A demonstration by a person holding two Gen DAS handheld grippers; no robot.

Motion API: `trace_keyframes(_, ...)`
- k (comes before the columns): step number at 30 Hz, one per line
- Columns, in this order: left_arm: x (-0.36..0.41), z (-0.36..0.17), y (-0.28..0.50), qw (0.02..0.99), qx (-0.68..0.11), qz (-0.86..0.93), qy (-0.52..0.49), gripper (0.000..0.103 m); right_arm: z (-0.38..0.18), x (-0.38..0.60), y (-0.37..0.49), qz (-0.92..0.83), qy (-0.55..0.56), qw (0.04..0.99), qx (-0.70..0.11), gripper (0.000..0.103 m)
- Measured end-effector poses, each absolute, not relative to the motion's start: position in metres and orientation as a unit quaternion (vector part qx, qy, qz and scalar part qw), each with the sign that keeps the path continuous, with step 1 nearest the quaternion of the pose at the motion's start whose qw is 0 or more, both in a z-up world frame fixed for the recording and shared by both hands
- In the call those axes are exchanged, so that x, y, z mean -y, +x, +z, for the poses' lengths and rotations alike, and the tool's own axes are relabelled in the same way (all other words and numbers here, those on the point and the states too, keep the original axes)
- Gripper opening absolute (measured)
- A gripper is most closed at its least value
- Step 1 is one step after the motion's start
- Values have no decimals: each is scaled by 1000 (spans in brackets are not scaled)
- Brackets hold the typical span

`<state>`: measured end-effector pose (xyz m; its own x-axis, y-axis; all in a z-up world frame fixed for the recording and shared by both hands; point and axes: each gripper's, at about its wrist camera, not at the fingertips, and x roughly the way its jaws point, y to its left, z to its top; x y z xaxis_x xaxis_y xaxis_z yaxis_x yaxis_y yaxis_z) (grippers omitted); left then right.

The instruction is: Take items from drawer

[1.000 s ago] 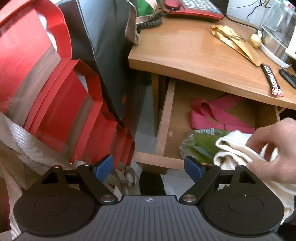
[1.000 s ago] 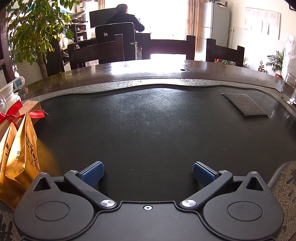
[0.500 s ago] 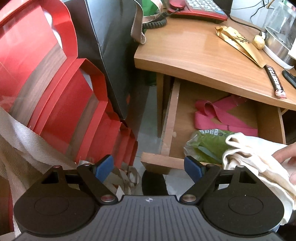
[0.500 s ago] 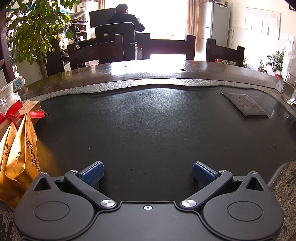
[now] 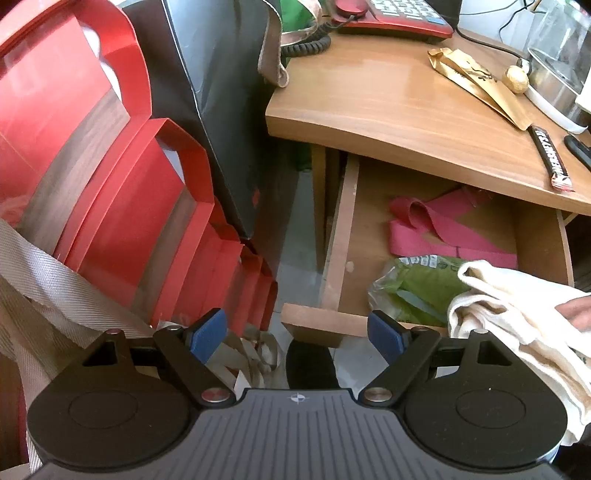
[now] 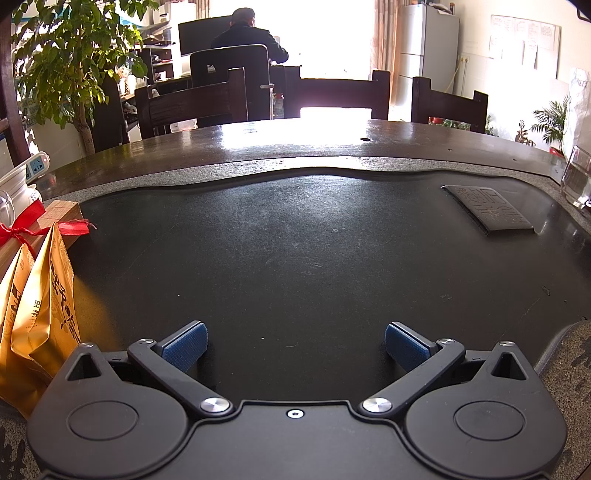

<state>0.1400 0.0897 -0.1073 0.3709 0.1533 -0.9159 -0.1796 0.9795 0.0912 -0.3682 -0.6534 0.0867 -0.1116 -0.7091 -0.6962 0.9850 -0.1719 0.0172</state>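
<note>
In the left wrist view a wooden drawer [image 5: 338, 240] stands pulled out under a wooden desk [image 5: 388, 110]. Inside lie a pink strap [image 5: 436, 229] and a green plastic bag [image 5: 413, 288]. A bare hand [image 5: 576, 308] at the right edge holds a cream cloth [image 5: 517, 321] over the drawer's front right. My left gripper [image 5: 295, 334] hangs open and empty in front of the drawer's near left corner. My right gripper [image 6: 295, 345] rests open and empty on a dark stone table [image 6: 295, 240], away from the drawer.
Red bags [image 5: 110, 184] and a black bag [image 5: 221, 110] crowd the floor left of the drawer. On the desk lie a red telephone [image 5: 395, 14], a gold packet [image 5: 476, 81] and a snack bar [image 5: 552, 158]. Gold pouches [image 6: 37, 314] stand at the stone table's left.
The hand has drawn back to the right edge, still on the cream cloth. The left wrist view shifted, the drawer now sitting further right. The right gripper has not moved.
</note>
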Motion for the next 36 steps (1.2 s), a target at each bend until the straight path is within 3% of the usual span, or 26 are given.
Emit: trace_keyframes(36,-91,-106,140,831,-547,100,-11,87,87,653,-368,-707,293,599,-236,103)
